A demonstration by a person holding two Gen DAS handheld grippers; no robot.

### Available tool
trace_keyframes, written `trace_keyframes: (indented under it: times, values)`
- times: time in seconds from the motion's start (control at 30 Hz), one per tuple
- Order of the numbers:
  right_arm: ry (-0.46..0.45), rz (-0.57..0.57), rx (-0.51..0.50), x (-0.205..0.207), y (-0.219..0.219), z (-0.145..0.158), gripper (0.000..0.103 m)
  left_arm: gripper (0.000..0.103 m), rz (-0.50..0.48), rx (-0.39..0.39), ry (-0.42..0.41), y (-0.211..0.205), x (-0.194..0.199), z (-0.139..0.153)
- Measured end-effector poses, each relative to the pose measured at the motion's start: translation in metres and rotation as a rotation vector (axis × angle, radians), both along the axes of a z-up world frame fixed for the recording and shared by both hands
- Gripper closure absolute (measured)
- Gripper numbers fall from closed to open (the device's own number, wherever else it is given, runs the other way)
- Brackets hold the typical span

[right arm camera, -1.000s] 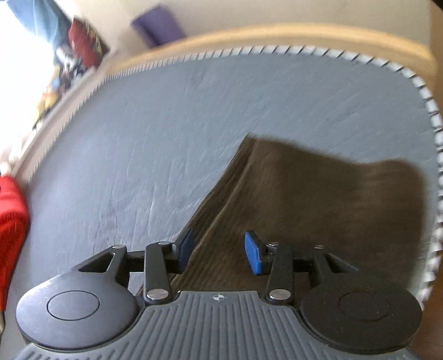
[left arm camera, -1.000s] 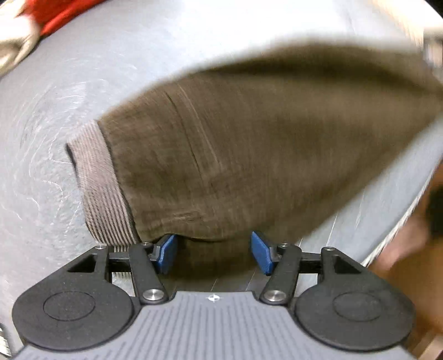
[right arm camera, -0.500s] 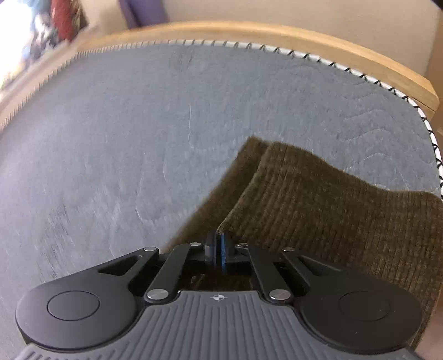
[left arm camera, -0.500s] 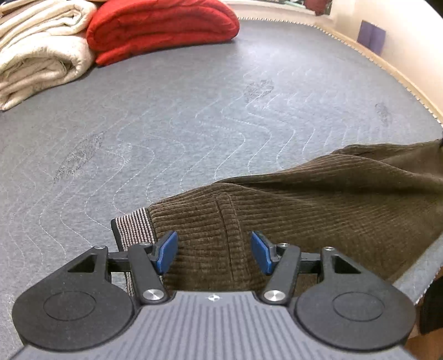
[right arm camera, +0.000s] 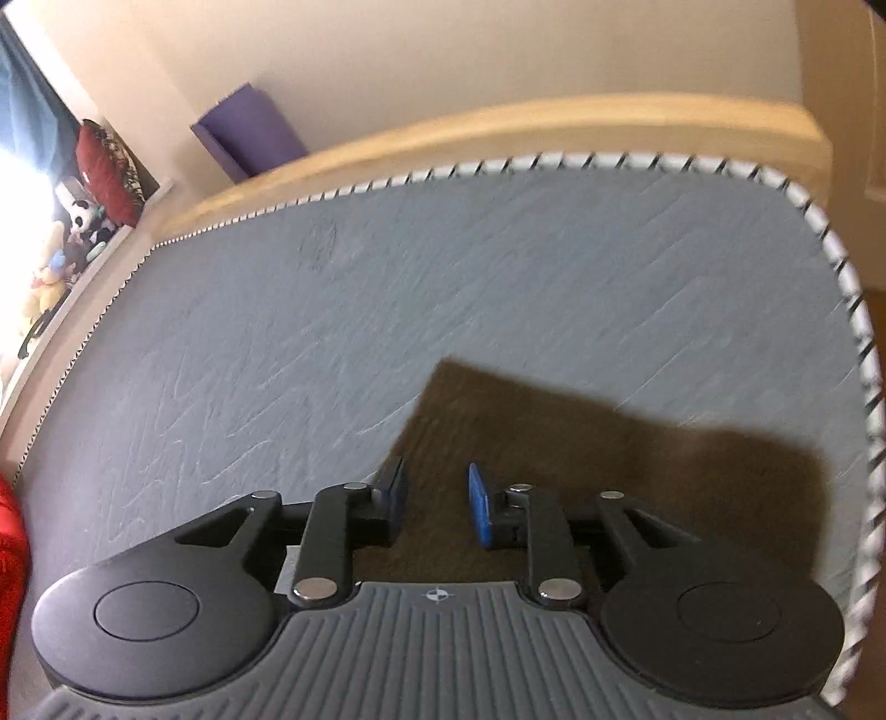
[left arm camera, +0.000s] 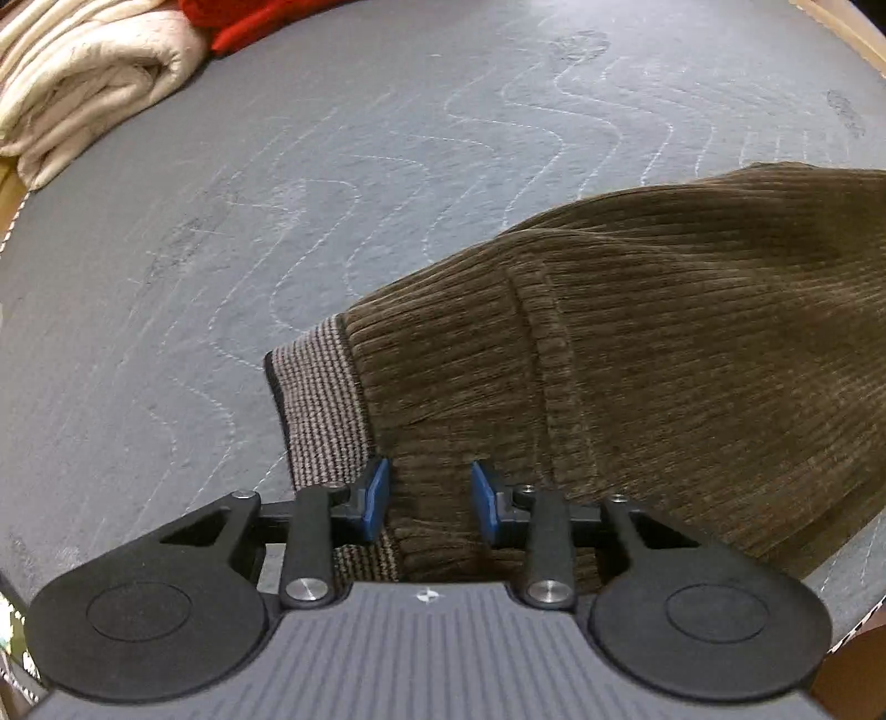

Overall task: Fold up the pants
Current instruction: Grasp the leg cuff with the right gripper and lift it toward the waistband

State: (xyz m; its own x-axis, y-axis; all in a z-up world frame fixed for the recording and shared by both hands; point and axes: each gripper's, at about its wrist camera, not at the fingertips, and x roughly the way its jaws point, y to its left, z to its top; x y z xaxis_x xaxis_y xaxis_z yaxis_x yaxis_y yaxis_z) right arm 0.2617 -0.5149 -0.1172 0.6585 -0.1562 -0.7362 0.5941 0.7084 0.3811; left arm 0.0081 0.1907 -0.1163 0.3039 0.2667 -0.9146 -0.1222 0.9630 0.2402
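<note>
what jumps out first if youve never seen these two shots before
The brown corduroy pants dominate, spread on the grey quilted mattress with their striped waistband toward the camera. The left tongs and right tongs both hang open over the fabric. Far left, a folded cream blanket sits beside something red.

Bare mattress (left arm camera: 277, 221) is left open across the frame's middle; passage is blocked at upper left by folded blankets (left arm camera: 83, 83), at right by the pants (left arm camera: 664, 343)
</note>
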Motion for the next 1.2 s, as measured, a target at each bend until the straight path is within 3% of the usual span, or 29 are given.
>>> trace_keyframes:
  times: [0.1, 0.2, 0.23, 0.27, 0.3, 0.37, 0.4, 0.43, 0.5, 0.57, 0.6, 0.73, 0.9, 0.97, 1.07, 1.17, 1.2]
  values:
    - [0.013, 0.006, -0.033, -0.027, -0.026, 0.003, 0.076, 0.070, 0.010, 0.027, 0.024, -0.004, -0.001, 0.002]
    - [0.110, -0.008, 0.007, -0.052, -0.056, -0.019, 0.076, 0.071, 0.022, 0.041, 0.042, -0.006, -0.001, 0.004]
    - [0.138, -0.005, 0.035, -0.062, -0.068, -0.029, 0.093, 0.071, 0.027, 0.043, 0.039, -0.008, -0.001, 0.005]
    - [0.127, -0.002, 0.055, -0.071, -0.078, -0.033, 0.103, 0.071, 0.039, 0.041, 0.028, -0.008, 0.000, 0.008]
    - [0.108, -0.015, 0.047, -0.079, -0.085, -0.031, 0.103, 0.071, 0.063, 0.025, -0.003, -0.008, 0.000, 0.014]
    - [0.190, -0.129, -0.174, -0.088, -0.083, -0.014, 0.090, 0.062, 0.072, -0.001, -0.083, -0.013, 0.000, 0.027]
    - [0.197, -0.177, -0.233, -0.093, -0.084, -0.008, 0.077, 0.060, 0.051, 0.006, -0.118, -0.017, 0.000, 0.033]
    - [0.153, -0.200, -0.200, -0.100, -0.089, -0.004, 0.071, 0.058, 0.025, 0.018, -0.143, -0.024, -0.001, 0.037]
    - [0.050, -0.181, -0.010, -0.110, -0.097, -0.008, 0.066, 0.058, -0.029, 0.014, -0.172, -0.037, -0.001, 0.042]
    - [0.034, -0.128, 0.132, -0.107, -0.096, -0.018, 0.065, 0.055, -0.082, 0.006, -0.188, -0.051, -0.001, 0.044]
    - [0.059, -0.098, 0.169, -0.102, -0.090, -0.024, 0.062, 0.054, -0.104, 0.006, -0.189, -0.056, -0.001, 0.043]
    - [0.153, -0.064, 0.156, -0.082, -0.073, -0.037, 0.041, 0.054, -0.169, 0.019, -0.181, -0.074, -0.003, 0.039]
    - [0.177, -0.141, 0.167, -0.080, -0.071, -0.051, 0.035, 0.054, -0.190, 0.015, -0.199, -0.082, -0.003, 0.033]
    - [0.183, -0.130, 0.147, -0.072, -0.064, -0.050, 0.028, 0.054, -0.183, -0.003, -0.203, -0.079, -0.003, 0.031]
    - [0.197, -0.079, 0.095, -0.070, -0.057, -0.046, 0.029, 0.054, -0.167, -0.067, -0.201, -0.080, -0.001, 0.032]
    - [0.230, -0.075, 0.033, -0.064, -0.049, -0.046, 0.038, 0.054, -0.146, -0.116, -0.204, -0.079, 0.001, 0.034]
    - [0.235, -0.090, 0.014, -0.064, -0.047, -0.046, 0.047, 0.054, -0.150, -0.116, -0.208, -0.080, 0.001, 0.035]
